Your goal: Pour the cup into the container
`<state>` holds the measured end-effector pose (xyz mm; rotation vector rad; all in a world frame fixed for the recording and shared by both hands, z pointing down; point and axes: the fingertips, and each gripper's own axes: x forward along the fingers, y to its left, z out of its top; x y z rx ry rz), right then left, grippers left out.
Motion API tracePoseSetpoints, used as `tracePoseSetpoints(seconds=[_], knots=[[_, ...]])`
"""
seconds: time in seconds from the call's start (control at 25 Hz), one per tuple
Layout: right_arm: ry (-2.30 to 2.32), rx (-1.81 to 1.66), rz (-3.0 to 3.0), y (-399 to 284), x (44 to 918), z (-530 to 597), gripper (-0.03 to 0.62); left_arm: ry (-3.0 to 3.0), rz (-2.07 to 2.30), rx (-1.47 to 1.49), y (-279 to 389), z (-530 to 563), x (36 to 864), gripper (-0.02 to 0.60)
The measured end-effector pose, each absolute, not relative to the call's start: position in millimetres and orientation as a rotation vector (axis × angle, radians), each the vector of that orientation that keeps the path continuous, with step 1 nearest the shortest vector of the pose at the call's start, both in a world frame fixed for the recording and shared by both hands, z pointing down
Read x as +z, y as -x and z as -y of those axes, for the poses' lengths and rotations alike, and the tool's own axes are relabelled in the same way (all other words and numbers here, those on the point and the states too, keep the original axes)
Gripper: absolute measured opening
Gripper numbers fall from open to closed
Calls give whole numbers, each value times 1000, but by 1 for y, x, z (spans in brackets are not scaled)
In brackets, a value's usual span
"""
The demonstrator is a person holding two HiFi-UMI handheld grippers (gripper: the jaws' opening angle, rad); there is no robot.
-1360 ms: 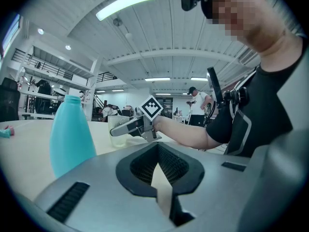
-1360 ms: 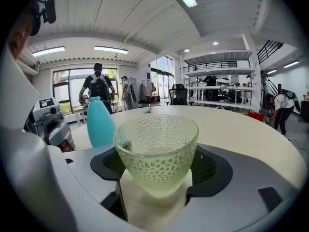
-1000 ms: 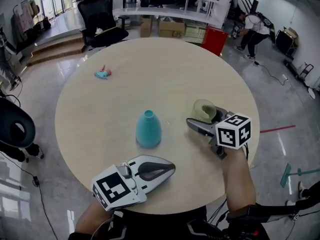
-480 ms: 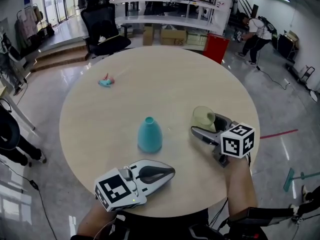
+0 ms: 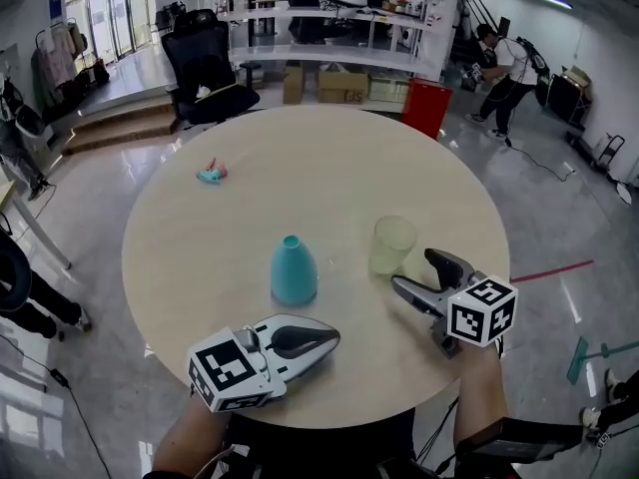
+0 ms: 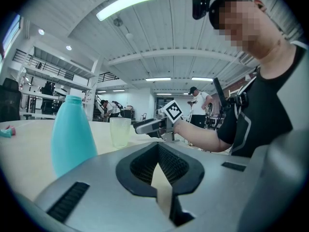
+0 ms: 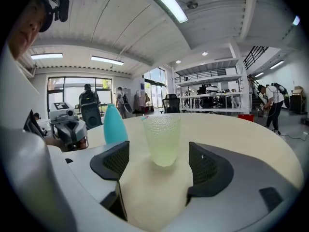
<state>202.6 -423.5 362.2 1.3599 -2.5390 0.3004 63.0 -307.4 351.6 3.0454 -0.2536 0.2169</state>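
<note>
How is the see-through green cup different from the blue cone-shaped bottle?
The pale green see-through plastic cup is clear and bumpy; the teal cone-shaped container is solid-coloured and smooth. The cup has a wide open top; the container narrows to a small mouth. Both stand upright on the round beige table.

A round, pale wooden surface [image 5: 329, 168] carries a teal cone-shaped container [image 5: 294, 270] near its middle, an upright pale-green dimpled translucent cup [image 5: 391, 245] near it, and a small teal-and-pink object [image 5: 210, 174] well apart.
</note>
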Motion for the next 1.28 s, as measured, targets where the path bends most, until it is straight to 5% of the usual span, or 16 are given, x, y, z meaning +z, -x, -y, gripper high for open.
tracePoseSetpoints(seconds=[0.28,0.32,0.44,0.6,1.28], knots=[[-1384,278,2598,-198,357,379,382,-3022,410,215,-54,329,349,0],[-1394,245,2625,-195,350,372,357,-3020,426,215,-52,328,348,0],[-1423,205,2694,-185,338,348,130,-3016,420,218,-49,310,350,-1],[-1377,193,2720,-169,338,315,45,-3019,525,165,-42,276,344,0],[-1232,92,2828,-120,310,80,37,-2971,809,-98,-1,31,309,-2]])
